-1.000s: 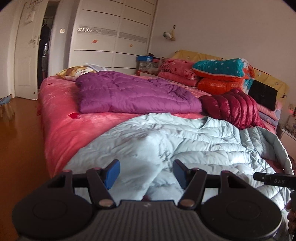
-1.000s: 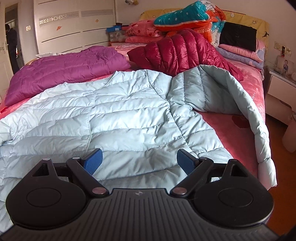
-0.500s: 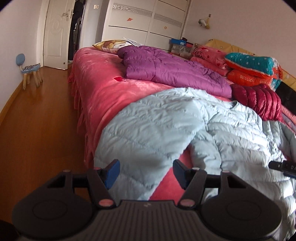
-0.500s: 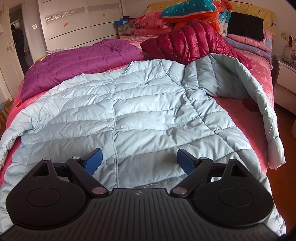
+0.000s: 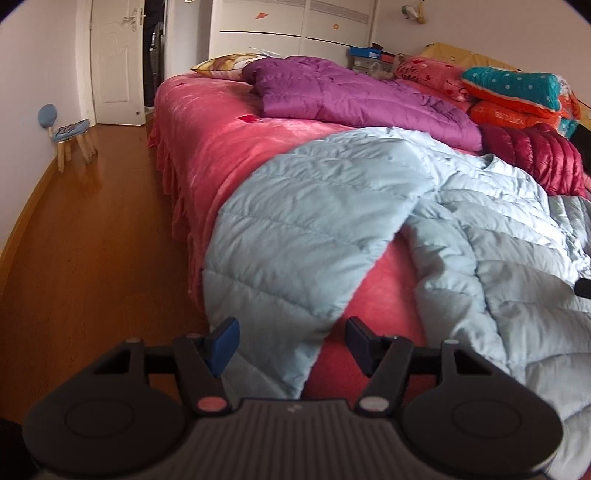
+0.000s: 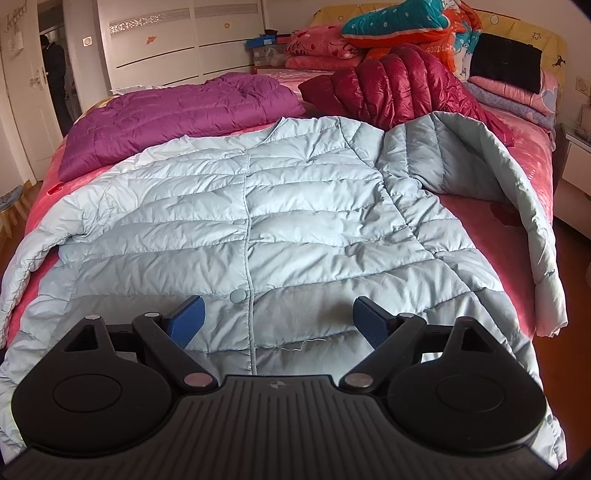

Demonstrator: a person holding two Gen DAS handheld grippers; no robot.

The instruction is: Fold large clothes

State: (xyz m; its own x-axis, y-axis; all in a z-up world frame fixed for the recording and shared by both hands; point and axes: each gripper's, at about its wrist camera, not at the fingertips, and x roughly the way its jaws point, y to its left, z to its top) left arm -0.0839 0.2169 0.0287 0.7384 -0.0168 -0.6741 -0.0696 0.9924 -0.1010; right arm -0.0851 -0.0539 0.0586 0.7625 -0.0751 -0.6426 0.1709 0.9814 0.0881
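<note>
A light blue puffer jacket lies face up and buttoned on the pink bed, its hem toward me. Its right sleeve curls out and hangs over the bed's right edge. Its left sleeve spreads toward the bed's left edge and droops over it. My left gripper is open and empty, just above that sleeve's end. My right gripper is open and empty above the jacket's hem near the lowest button.
A purple jacket and a dark red puffer jacket lie farther back on the bed. Pillows and folded quilts are stacked at the headboard. A small stool stands on the wooden floor left of the bed.
Both grippers have pulled back toward the foot of the bed. The left view has swung left onto the left sleeve and floor. The whole jacket front now shows in the right view.
</note>
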